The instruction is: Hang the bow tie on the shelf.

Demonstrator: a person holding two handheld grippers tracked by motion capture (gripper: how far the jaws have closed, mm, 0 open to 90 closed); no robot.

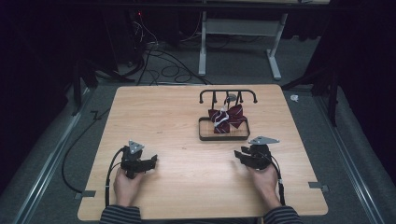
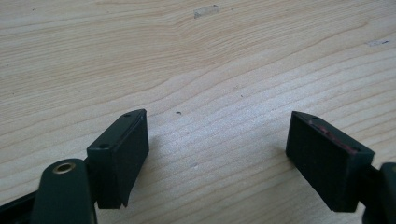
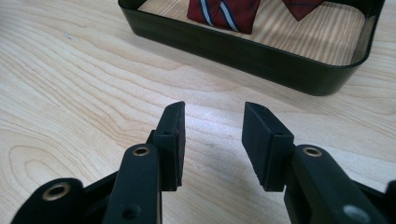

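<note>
Both tongs, left [image 1: 152, 162] and right [image 1: 239, 155], hang apart and empty over the tabletop [image 1: 177, 121], while the striped bow tie [image 1: 227, 117], soft, light and floppy-looking, sits in the black tray [image 1: 223, 137] — best pinched at its knot.

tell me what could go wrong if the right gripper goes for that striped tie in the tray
1. The tie hangs from the rack over the tray; tugging it could tip the rack.
2. The tray's raised wall lies between the open right gripper and the cloth, so a low approach may shove the tray.
3. The white cord on the tie could snag a jaw.
</note>
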